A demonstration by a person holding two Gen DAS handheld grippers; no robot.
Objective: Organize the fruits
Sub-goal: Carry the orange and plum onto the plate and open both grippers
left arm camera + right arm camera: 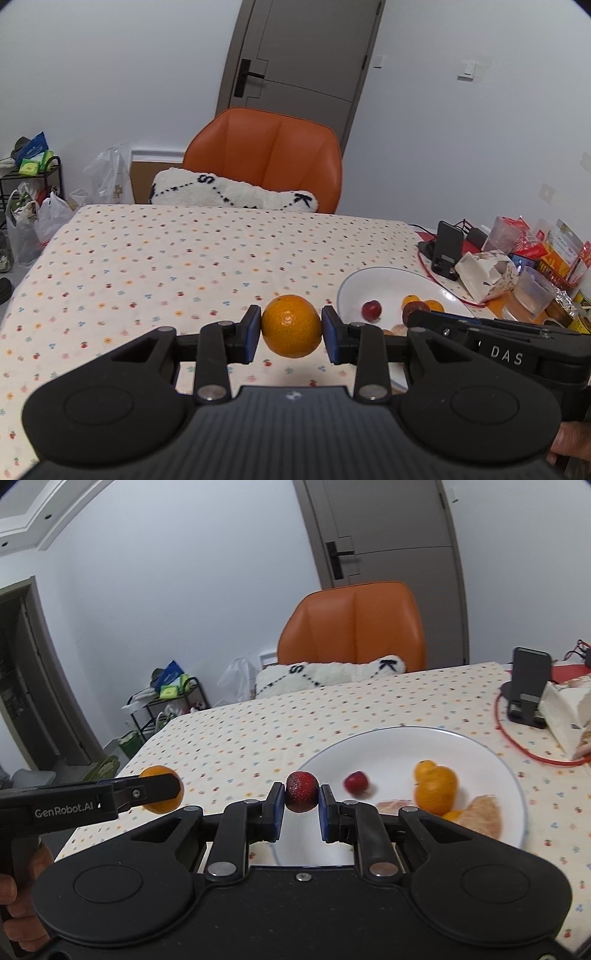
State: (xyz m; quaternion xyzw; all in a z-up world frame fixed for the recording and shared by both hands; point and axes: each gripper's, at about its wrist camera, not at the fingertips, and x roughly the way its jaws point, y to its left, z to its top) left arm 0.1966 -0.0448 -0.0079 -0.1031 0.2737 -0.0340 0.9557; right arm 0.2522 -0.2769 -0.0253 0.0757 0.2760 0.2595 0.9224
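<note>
Orange [291, 325]: a round orange fruit pinched between the two blue pads of the left gripper [291, 332], held in the air above the tablecloth, to the left of the plate.
Dark red fruit [301, 791]: small, round and speckled, clamped between the blue pads of the right gripper [301, 805], raised over the near-left part of the plate.
Plate [388, 746]: white and round with a thin dark rim, lying on the right side of the table.
On the plate: a small red fruit [356, 782] near the middle; to its right two small oranges [436, 788] close together, one partly behind the other; peeled citrus segments [484, 814] at the near edge.
Tablecloth [184, 251]: cream with small coloured dots, covering the table.
Person's hands: fingers of one hand [22, 893] wrap the left gripper's handle; part of the other hand [570, 441] shows at the right gripper's handle.
Beyond the table: an orange chair [266, 155] with a white fluffy cushion [232, 192] bearing black letters, and a grey door [295, 55] in the white wall.
Table's right end: a dark phone stand [447, 251], a red cable [517, 746], a white carton [487, 273], and clutter of packets and plastic cups.
</note>
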